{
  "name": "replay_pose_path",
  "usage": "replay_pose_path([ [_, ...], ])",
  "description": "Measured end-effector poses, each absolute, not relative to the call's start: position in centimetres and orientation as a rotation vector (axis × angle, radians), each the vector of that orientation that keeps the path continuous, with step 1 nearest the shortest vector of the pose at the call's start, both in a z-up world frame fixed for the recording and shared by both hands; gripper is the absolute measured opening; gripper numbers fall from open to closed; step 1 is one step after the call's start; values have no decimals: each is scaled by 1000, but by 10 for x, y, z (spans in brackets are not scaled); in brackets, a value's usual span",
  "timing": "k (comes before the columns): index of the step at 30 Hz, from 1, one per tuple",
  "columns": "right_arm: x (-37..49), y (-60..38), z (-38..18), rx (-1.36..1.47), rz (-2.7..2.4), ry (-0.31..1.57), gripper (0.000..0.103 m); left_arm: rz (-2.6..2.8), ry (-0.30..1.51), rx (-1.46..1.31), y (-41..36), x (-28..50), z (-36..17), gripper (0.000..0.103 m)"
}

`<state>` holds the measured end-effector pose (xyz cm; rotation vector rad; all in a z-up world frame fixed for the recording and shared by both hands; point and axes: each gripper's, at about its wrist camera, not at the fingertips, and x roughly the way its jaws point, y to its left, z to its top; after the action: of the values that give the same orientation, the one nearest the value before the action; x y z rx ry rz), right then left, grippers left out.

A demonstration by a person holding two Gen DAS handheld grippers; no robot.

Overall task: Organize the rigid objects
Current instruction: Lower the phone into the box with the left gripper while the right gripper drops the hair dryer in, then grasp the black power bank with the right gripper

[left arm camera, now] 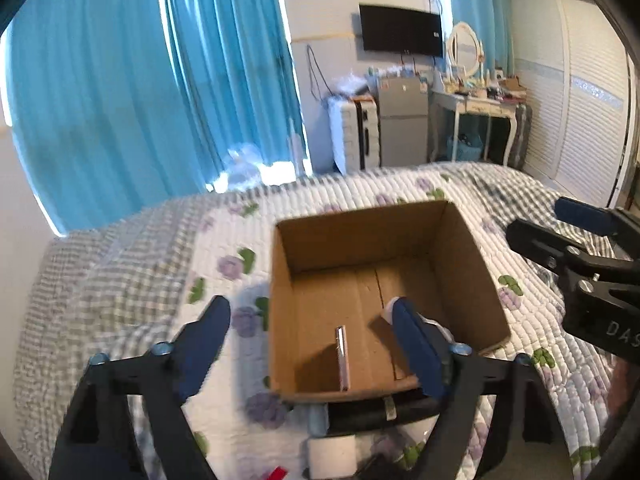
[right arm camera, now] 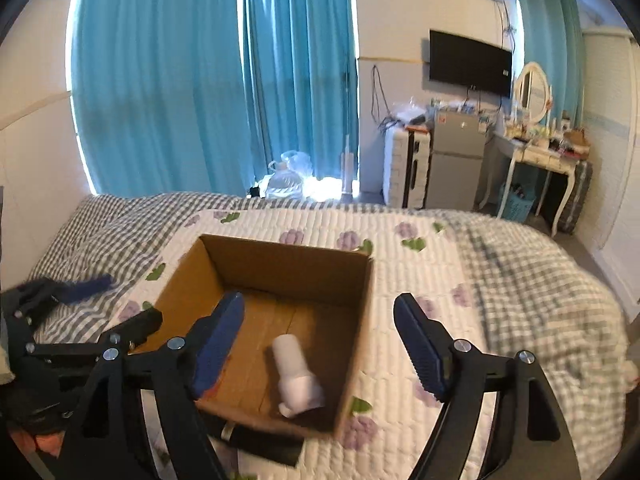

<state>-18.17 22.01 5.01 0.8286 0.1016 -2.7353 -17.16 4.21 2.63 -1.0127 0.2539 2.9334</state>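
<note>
An open cardboard box (left arm camera: 472,272) (right arm camera: 360,320) sits on the quilted bed. A white bottle (right arm camera: 296,376) lies on its side inside it; in the left wrist view only a bit of it (left arm camera: 387,312) shows behind my right finger. A thin silver piece (left arm camera: 342,360) stands on the box floor. My left gripper (left arm camera: 310,344) is open and empty, hovering over the box's near left corner. My right gripper (right arm camera: 320,344) is open and empty above the box's near right part; it also shows in the left wrist view (left arm camera: 560,232). A black cylinder (left arm camera: 380,410) (right arm camera: 264,442) lies against the box's near wall.
A white block (left arm camera: 332,458) and a red item (left arm camera: 278,472) lie on the quilt (left arm camera: 152,280) near me. The left gripper's body (right arm camera: 60,352) is at the left of the right wrist view. Beyond the bed are blue curtains, a fridge (right arm camera: 456,160) and a dressing table (right arm camera: 532,156).
</note>
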Motion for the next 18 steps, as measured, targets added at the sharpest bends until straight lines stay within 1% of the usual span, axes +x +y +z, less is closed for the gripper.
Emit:
replay_pose_path([
  [1,-176,220,56,836,-2740,119,77,2938,265,-1010,41,-163,30,86],
  [2,-167,221,62,843,-2744,143,77,2940,268,-1014,40,-157,33,89],
  [3,-155,222,67,842,-2747,165,80,2945,265,-1022,39,-151,35,92],
  [4,-144,223,72,844,-2749,185,83,2955,257,-1024,36,-142,36,98],
  [5,-133,225,75,842,-2751,198,88,2970,251,-1015,32,-132,37,102],
  [6,-123,226,78,837,-2754,205,93,2981,250,-1006,30,-125,37,102],
  [10,-92,230,80,832,-2750,197,103,2999,235,-1018,19,-100,31,103],
  [15,-64,222,57,876,-2714,213,103,3018,178,-1074,5,-84,6,103],
  [18,-60,213,28,936,-2679,213,103,3004,155,-1146,0,-78,-20,103],
])
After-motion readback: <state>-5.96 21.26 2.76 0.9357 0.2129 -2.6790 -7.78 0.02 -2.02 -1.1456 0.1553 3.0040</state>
